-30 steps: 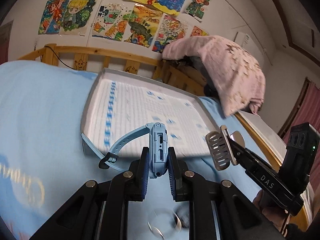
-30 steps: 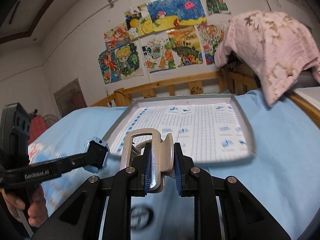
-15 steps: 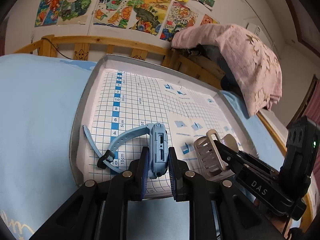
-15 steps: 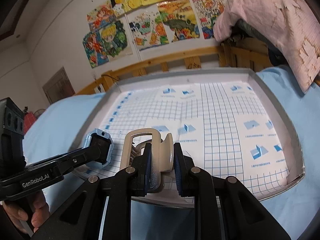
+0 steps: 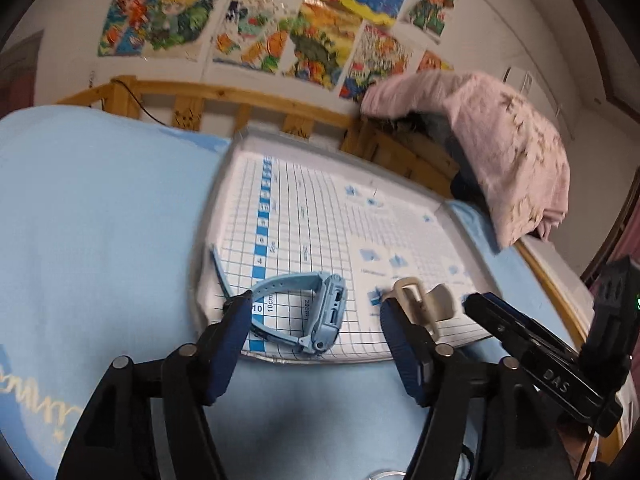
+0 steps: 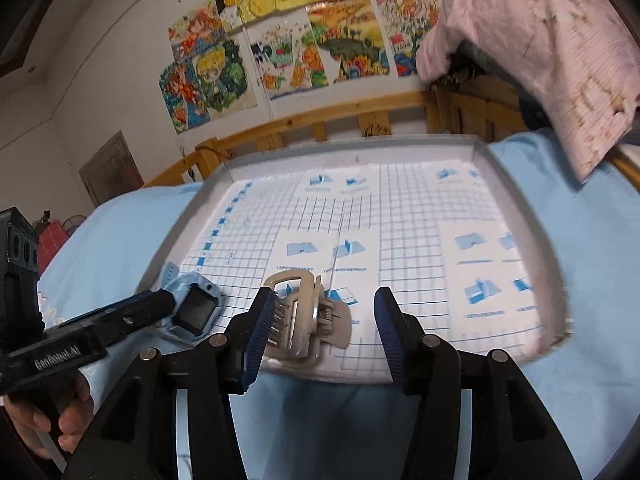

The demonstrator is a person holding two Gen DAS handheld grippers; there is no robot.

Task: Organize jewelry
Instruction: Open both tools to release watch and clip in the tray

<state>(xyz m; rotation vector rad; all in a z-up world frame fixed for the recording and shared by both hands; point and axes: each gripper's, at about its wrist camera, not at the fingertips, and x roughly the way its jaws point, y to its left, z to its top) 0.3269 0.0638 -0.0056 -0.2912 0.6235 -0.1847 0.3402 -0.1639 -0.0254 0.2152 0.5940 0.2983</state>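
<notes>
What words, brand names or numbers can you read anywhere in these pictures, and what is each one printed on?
"GenRobot.AI": on the left tongs handle, in the right wrist view.
"DAS": on the right tongs handle, in the left wrist view.
"10", "10cm", "20cm": on the grid sheet lining the tray.
Small captions under the sheet's blue diagrams: too blurred to read.

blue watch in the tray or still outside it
In the tray: the blue watch lies on its side on the tray gridded liner, near the front edge.

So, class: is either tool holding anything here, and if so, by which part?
Nothing is held. Both tools' jaws are opening: the blue watch lies free between the left tool, the beige hair claw between the right tool.
</notes>
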